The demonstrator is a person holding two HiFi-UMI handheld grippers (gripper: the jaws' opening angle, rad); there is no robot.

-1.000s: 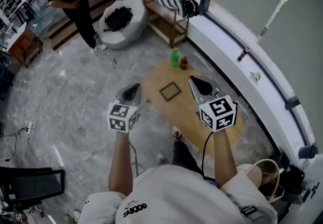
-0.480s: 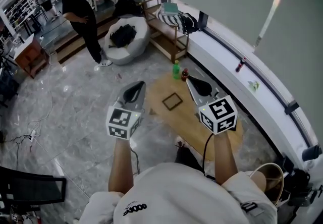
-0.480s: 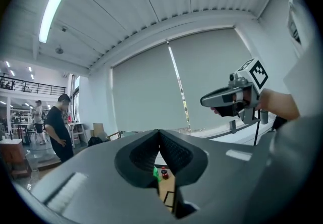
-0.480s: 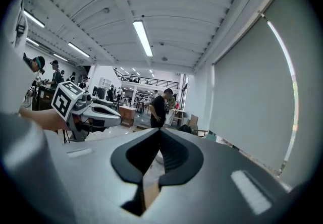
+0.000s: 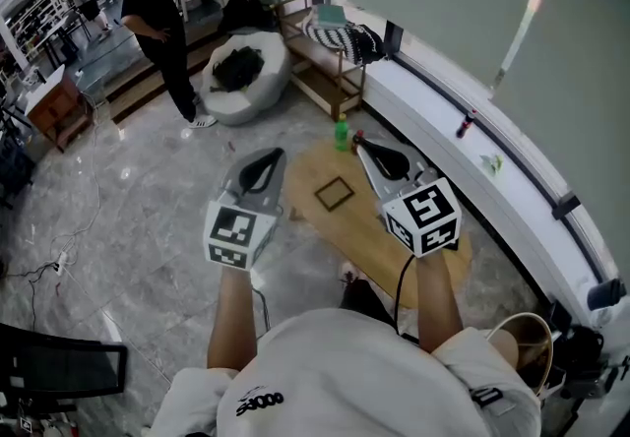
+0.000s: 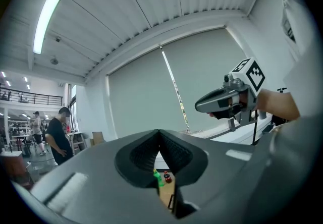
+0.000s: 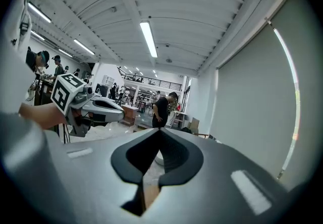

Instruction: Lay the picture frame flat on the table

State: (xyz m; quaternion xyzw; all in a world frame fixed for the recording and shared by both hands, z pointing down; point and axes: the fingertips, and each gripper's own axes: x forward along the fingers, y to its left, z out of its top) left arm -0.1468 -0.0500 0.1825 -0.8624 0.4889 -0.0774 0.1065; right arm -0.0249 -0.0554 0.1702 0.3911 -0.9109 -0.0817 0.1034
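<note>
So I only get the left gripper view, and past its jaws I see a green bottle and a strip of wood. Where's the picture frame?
Observer: The head view shows the picture frame on a round wooden table, apparently lying flat, near the green bottle.
Operator: Is anything holding it?
Observer: No. The right gripper, in its own view, has its jaws together with nothing between them.
Operator: And mine, the left one?
Observer: From above, the left gripper sits to the frame's left, apart from it.

White printed T-shirt (image 5: 335,376), grey left claw (image 5: 268,159), grey right claw (image 5: 364,148), marker cubes (image 5: 236,236), black cable (image 5: 401,289)
</note>
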